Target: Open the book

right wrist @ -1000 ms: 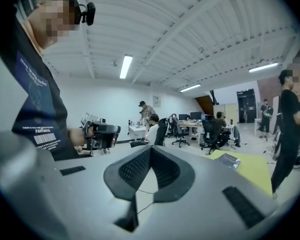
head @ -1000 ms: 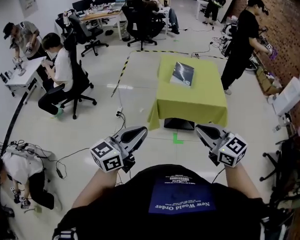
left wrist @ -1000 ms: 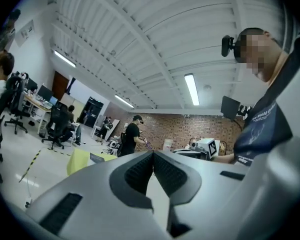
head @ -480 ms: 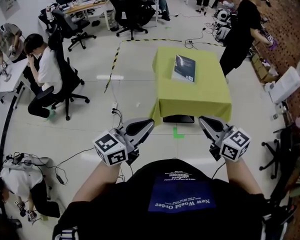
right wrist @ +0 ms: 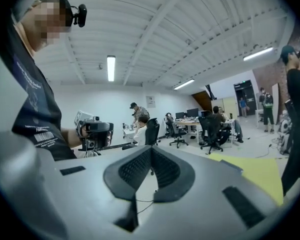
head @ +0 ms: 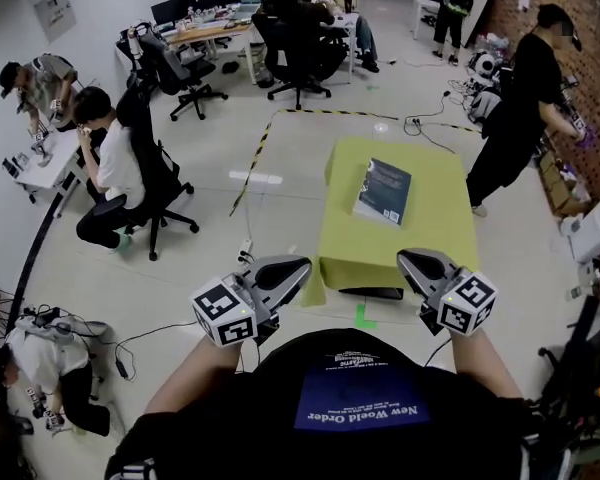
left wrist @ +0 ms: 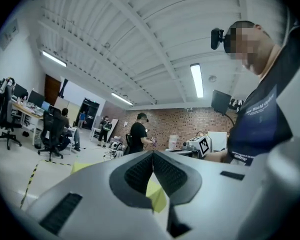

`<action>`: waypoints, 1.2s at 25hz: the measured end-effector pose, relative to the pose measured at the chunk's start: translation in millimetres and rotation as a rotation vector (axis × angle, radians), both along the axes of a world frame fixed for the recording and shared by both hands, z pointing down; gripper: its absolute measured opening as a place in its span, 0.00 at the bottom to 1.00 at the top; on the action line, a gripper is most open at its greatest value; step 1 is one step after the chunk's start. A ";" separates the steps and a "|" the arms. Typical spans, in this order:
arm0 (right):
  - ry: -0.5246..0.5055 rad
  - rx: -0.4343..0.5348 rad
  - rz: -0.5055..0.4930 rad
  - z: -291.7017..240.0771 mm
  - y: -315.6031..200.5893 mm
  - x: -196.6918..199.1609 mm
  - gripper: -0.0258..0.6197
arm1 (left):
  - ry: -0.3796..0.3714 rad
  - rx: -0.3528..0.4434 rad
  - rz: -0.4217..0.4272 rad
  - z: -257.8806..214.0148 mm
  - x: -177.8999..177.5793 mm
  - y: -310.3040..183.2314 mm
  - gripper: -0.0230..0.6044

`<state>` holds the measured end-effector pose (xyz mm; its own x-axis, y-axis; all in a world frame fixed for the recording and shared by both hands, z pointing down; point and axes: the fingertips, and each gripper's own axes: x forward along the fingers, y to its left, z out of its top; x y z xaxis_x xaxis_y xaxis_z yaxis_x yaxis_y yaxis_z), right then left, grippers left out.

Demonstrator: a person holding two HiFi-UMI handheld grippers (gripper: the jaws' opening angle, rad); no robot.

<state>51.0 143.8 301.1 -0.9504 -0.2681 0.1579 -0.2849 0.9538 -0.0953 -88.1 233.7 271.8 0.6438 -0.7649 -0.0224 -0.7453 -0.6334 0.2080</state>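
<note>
Both tongs have come nearer to the bench since the earlier frames, and its cloth now fills more of the head view, with the near hem just beyond their tips. The left tongs [head: 302,264], grey with a black-and-white marker cube, are pressed together with nothing between them; in the left gripper view [left wrist: 152,155] the ribbed pads meet at the tip. The right tongs [head: 404,257] are likewise pressed together and hold nothing, their pads meeting in the right gripper view [right wrist: 150,150]. Ahead, the dark blue-grey paperback book [head: 383,190] lies closed and flat on the square bench under a yellow-green cloth [head: 435,243], a little askew, toward the far middle of the top and well apart from both tongs. A green tape mark [head: 363,316] sits on the pale floor just before the bench. A person in black [head: 520,108] stands beside the bench's far right corner, and a person in a white shirt [head: 115,158] sits on a black office chair off to the left.
</note>
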 end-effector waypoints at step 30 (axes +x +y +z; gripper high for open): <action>0.096 -0.033 0.253 45.4 -274.5 -101.6 0.02 | -0.273 0.012 0.343 60.6 -108.4 -352.1 0.05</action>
<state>-50.6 -130.7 346.5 -0.8341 -0.4884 0.2562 -0.5230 0.8479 -0.0863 -196.5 -118.4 332.3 0.8439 -0.5068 0.1759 -0.5183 -0.8549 0.0236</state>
